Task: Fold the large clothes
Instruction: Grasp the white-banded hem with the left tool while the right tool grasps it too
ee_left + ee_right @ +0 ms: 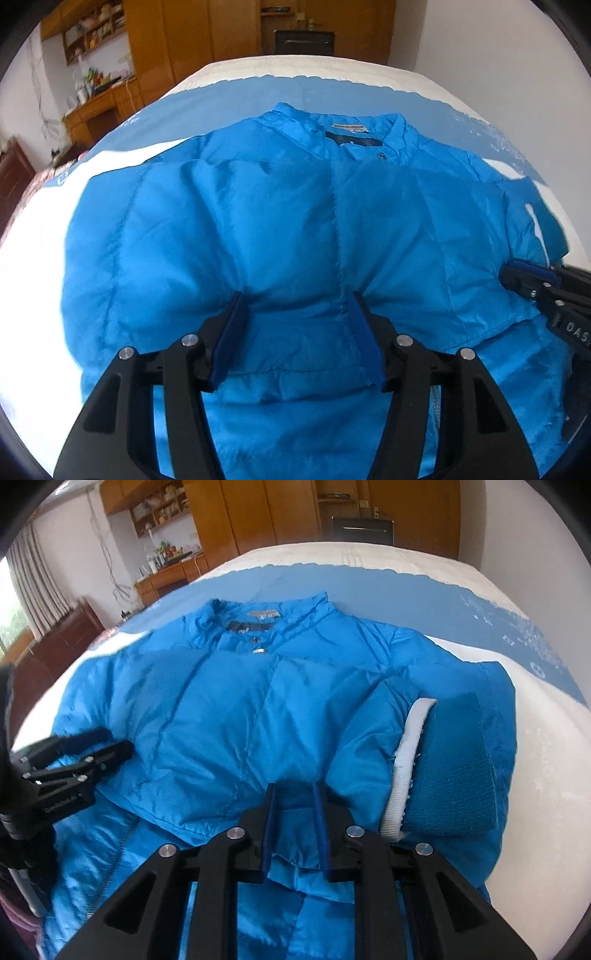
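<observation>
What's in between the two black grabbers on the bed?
Only the blue jacket: in the right wrist view, puffy fabric fills the stretch from the left gripper to the right gripper.

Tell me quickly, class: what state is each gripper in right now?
Left gripper: closed on a bunched hem fold of the blue puffer jacket.
Right gripper: closed on the same jacket's hem.

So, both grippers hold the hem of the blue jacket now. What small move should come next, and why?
Probably carry the hem forward toward the collar. The left gripper and right gripper each appear to pinch the lower edge of the blue jacket, which lies flat on the bed with a sleeve cuff already folded in.
</observation>
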`<state>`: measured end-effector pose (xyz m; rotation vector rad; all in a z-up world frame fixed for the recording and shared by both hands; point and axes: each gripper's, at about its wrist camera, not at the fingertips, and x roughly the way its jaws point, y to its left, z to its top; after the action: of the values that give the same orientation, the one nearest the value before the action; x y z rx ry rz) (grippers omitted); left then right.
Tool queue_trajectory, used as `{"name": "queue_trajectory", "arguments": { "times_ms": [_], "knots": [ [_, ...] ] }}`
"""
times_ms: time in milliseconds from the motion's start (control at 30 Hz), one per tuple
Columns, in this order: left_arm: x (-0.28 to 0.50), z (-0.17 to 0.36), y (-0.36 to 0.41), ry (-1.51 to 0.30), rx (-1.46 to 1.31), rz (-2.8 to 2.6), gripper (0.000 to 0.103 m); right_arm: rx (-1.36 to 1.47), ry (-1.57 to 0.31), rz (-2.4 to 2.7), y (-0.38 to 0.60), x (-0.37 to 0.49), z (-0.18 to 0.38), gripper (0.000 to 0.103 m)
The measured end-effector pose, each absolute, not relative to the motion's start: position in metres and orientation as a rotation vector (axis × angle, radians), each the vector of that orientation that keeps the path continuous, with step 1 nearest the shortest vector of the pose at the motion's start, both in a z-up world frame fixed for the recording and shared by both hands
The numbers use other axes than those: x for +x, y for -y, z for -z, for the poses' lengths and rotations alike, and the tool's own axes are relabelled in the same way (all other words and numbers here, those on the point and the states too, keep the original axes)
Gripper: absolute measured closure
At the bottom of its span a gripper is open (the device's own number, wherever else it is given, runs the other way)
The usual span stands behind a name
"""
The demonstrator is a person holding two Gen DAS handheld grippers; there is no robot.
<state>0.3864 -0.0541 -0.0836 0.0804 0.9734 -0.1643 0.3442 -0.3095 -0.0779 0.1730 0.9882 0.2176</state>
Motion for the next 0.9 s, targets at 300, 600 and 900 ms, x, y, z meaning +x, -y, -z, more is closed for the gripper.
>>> {"name": "queue_trajectory", "arguments": {
  "times_ms": [300,600,900],
  "knots": [
    [0.268,0.016,-0.025,-0.824,0.017,0.14,0.03,0.189,-0.887,-0.297,0.353,0.227,0.027,0.078],
    [0.149,0.047,-0.093,-0.909,-0.003,-0.006,0.021,0.277,-0.878,-0.285,0.384,0.113,0.04,0.062],
    [0.098,0.075,-0.129,-0.97,-0.201,0.027,0.021,0.412,-0.921,-0.304,0.395,0.051,0.064,0.053]
  ]
}}
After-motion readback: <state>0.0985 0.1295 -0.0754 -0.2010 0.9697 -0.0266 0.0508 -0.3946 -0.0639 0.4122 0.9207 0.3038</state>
